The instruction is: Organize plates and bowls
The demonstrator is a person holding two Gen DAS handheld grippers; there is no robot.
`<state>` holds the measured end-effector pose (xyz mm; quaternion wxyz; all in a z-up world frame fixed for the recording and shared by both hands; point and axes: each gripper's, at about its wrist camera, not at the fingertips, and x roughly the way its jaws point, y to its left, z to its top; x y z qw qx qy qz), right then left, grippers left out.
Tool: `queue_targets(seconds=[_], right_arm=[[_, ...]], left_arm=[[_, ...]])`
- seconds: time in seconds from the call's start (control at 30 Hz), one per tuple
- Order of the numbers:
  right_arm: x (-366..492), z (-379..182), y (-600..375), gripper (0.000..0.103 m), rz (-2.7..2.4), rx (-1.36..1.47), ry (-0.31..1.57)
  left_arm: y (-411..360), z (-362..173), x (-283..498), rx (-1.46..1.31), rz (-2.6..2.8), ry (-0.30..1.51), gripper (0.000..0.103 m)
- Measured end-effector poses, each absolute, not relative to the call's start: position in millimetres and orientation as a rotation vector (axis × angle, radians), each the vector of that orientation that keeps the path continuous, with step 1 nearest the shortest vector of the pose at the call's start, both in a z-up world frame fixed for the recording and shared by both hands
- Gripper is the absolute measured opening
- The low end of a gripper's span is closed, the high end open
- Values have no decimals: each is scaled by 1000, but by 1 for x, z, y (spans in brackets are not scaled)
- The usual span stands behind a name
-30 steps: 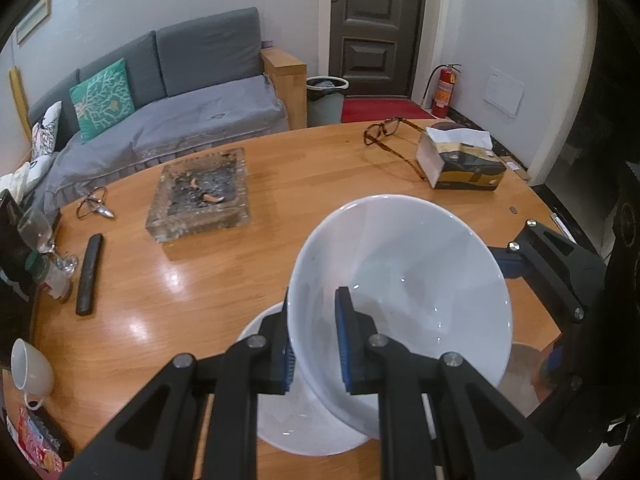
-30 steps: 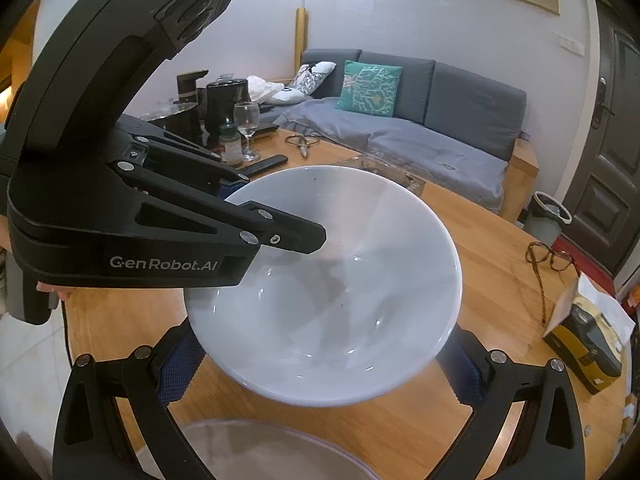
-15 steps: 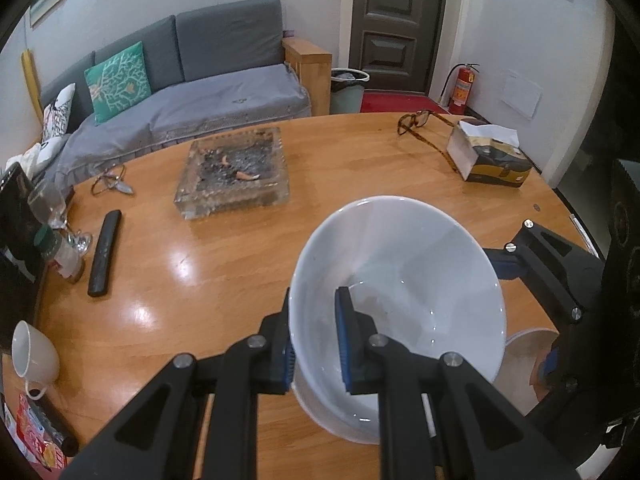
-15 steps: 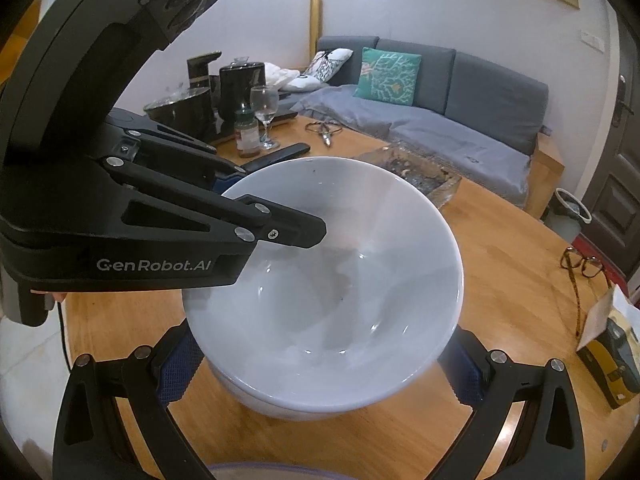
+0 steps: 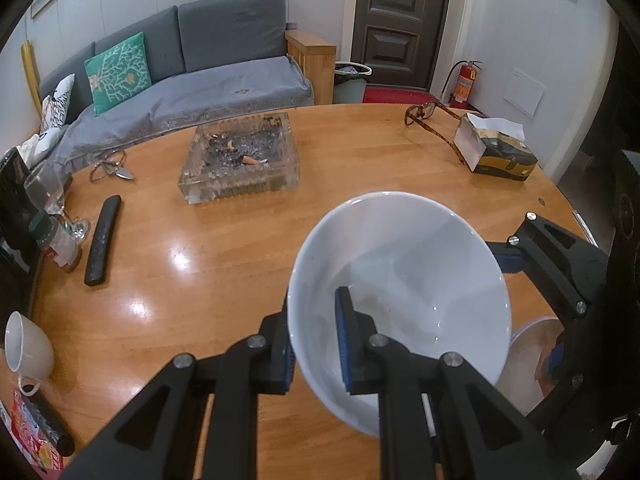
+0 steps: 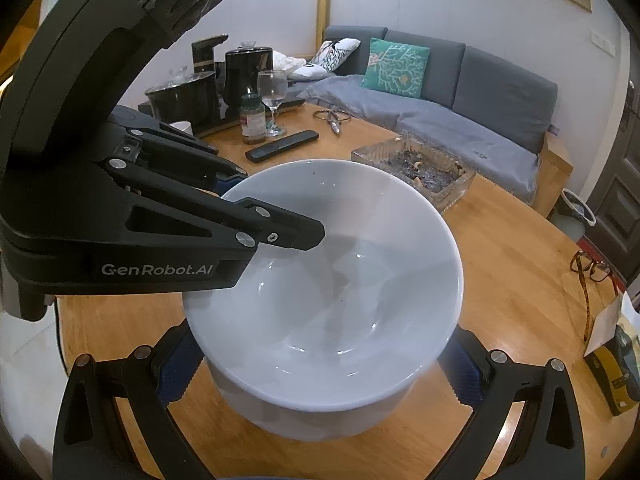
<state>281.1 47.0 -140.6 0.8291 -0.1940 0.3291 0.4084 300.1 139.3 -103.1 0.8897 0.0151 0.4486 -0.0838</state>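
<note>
A white bowl (image 5: 404, 292) is pinched at its near rim by my left gripper (image 5: 316, 344), one finger inside and one outside. In the right wrist view this white bowl (image 6: 340, 288) sits nested in a second white bowl (image 6: 320, 412) beneath it on the wooden table (image 6: 500, 248). My right gripper (image 6: 320, 368) is open, its blue pads (image 6: 178, 368) standing apart on either side of the bowls. A clear plate (image 5: 532, 356) lies to the right by the right gripper's fingers.
A glass ashtray (image 5: 240, 160) stands mid-table. A remote (image 5: 102, 240), a wine glass (image 5: 52, 200) and a jar (image 5: 60, 246) are at the left, a white cup (image 5: 26, 348) at the near left. Glasses (image 5: 424, 114) and a tissue box (image 5: 496, 152) are at the far right.
The left gripper has carried the white bowl down and over the second bowl, which now shows nested under it. The right gripper stays open around them.
</note>
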Motion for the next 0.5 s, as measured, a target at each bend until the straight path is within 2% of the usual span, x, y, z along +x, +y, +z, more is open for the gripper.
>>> queue_targets(seconds=[0.5], right_arm=[[279, -142, 49, 100, 880, -417, 734]], left_arm=[[136, -115, 295, 48, -179, 968, 13]])
